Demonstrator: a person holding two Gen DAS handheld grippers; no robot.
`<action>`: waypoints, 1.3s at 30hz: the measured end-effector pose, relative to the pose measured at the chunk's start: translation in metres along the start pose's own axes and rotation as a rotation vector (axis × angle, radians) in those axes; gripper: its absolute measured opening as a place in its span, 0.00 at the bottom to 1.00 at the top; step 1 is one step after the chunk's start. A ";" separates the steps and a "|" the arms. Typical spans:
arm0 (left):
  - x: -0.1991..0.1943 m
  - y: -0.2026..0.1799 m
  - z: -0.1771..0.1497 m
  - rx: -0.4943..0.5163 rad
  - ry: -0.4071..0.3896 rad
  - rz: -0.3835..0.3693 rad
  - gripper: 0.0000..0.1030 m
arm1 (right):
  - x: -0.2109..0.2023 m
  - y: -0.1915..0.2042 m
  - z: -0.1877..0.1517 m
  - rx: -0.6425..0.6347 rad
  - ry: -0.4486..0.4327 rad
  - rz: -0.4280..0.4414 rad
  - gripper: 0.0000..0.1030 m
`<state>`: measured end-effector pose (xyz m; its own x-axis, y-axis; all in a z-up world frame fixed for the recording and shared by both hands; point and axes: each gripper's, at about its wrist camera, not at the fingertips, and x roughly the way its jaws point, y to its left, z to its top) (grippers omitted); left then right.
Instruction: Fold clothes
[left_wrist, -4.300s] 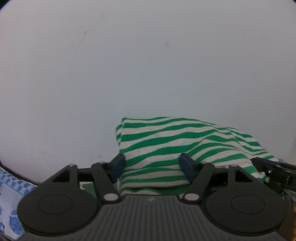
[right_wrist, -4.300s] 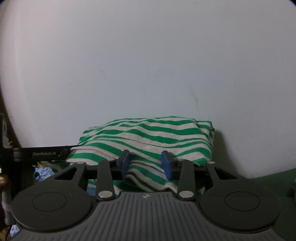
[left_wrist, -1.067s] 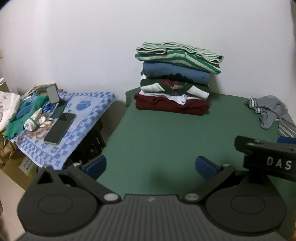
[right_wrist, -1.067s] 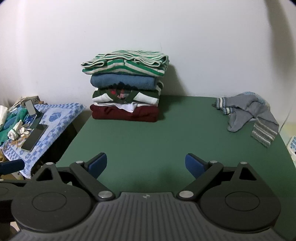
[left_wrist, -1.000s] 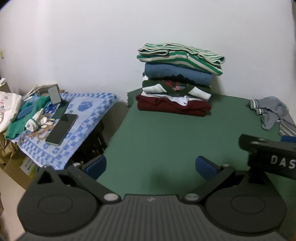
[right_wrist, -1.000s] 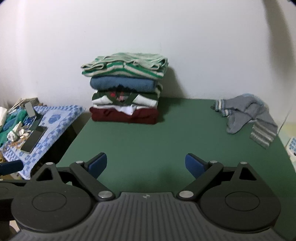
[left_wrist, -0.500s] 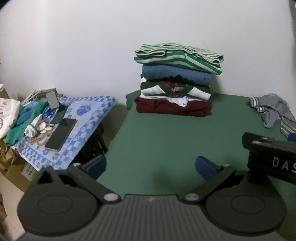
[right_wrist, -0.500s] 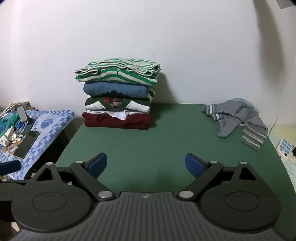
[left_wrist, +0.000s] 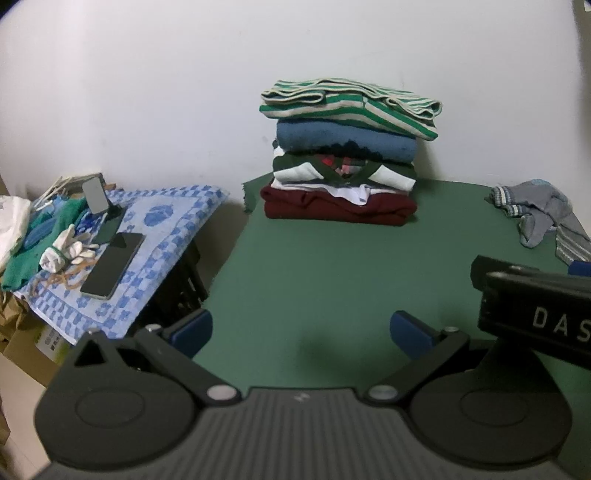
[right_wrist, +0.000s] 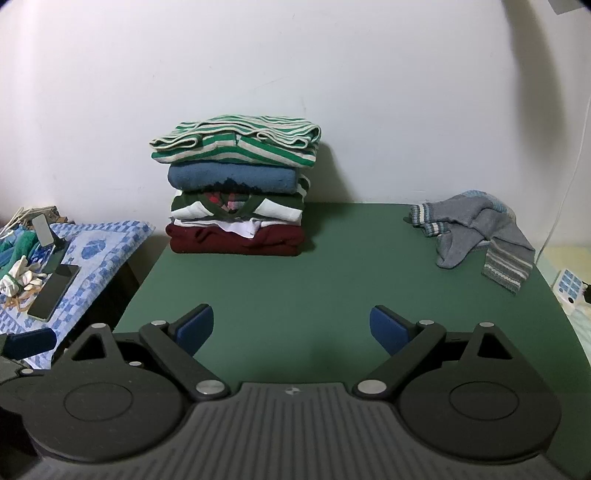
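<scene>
A stack of folded clothes (left_wrist: 343, 155) (right_wrist: 236, 192) stands at the back of the green table (left_wrist: 332, 266) (right_wrist: 332, 273) against the wall, with a green-and-white striped top (left_wrist: 351, 103) (right_wrist: 240, 142) uppermost. A crumpled grey knit garment (left_wrist: 543, 214) (right_wrist: 476, 232) lies at the table's far right. My left gripper (left_wrist: 301, 332) hovers open over the table's near left part, empty. My right gripper (right_wrist: 291, 326) is open and empty over the near middle. In the left wrist view the right gripper's black body (left_wrist: 532, 314) shows at the right edge.
Left of the table is a lower surface under a blue-and-white patterned cloth (left_wrist: 159, 236) (right_wrist: 92, 254), holding a phone (left_wrist: 112, 269) (right_wrist: 53, 291), a second upright phone (left_wrist: 94, 195), white gloves (left_wrist: 62, 251) and green fabric. A white wall rises behind. A white power strip (right_wrist: 570, 288) lies right of the table.
Both grippers let go of the striped top, opened wide and drew far back from the stack. Over the last second, both views shifted only slightly.
</scene>
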<state>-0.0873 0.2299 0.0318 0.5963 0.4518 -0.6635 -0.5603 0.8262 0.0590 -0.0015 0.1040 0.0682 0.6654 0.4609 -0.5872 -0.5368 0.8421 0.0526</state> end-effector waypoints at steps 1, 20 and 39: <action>0.000 0.000 0.000 0.005 -0.002 -0.001 1.00 | 0.000 0.000 0.000 0.003 0.001 -0.001 0.91; 0.002 0.003 0.006 0.022 -0.029 0.006 0.99 | 0.004 -0.003 -0.002 0.040 0.007 -0.015 0.91; 0.007 0.004 0.004 0.014 -0.019 0.020 0.99 | 0.011 0.004 -0.001 0.014 0.014 0.008 0.91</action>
<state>-0.0827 0.2373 0.0306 0.5961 0.4744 -0.6477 -0.5643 0.8215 0.0823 0.0032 0.1123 0.0614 0.6541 0.4637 -0.5976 -0.5344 0.8424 0.0687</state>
